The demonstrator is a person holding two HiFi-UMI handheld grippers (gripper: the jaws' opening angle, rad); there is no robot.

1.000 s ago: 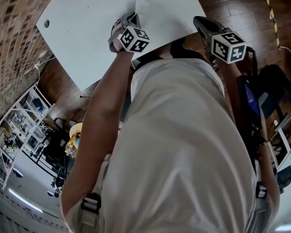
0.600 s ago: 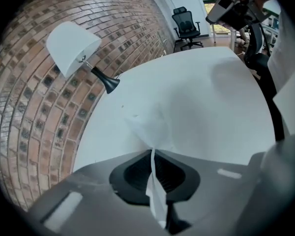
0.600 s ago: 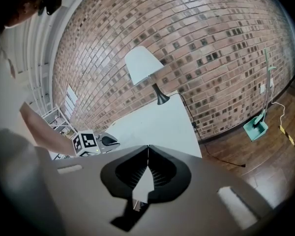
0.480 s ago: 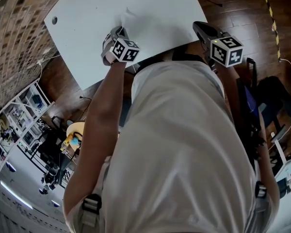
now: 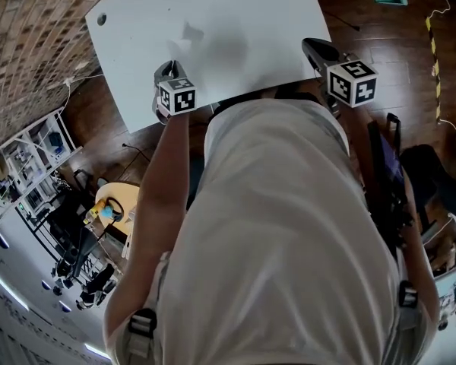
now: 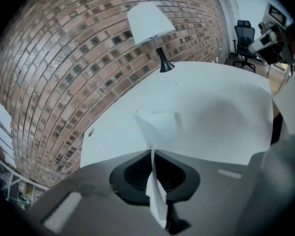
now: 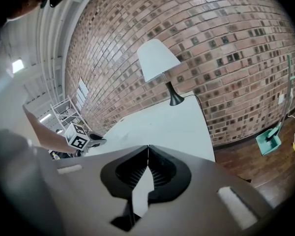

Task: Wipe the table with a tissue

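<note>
The white table [image 5: 235, 6] fills the top of the head view. My left gripper [image 5: 167, 70] sits over the table's near left edge, shut on a white tissue [image 6: 156, 128]. The tissue runs out from between the jaws, and its free end trails on the tabletop [image 6: 211, 97]. From the head camera the tissue [image 5: 189, 33] shows as a faint fold just beyond the gripper. My right gripper [image 5: 310, 46] hangs at the near right corner of the table. Its jaws are shut [image 7: 147, 150] with nothing between them. The right gripper view shows the left gripper's marker cube [image 7: 78, 141] far to the left.
A white-shaded lamp [image 6: 147, 21] stands at the far end of the table against the brick wall [image 7: 211, 43]. A small round hole [image 5: 101, 19] is near the table's far left corner. An office chair [image 6: 243, 33] and a green dustpan [image 7: 268, 141] stand on the wood floor [image 5: 380, 29].
My left gripper has dragged the tissue left and back toward the table's near edge, rolling as it went. The right gripper has only shifted slightly.
</note>
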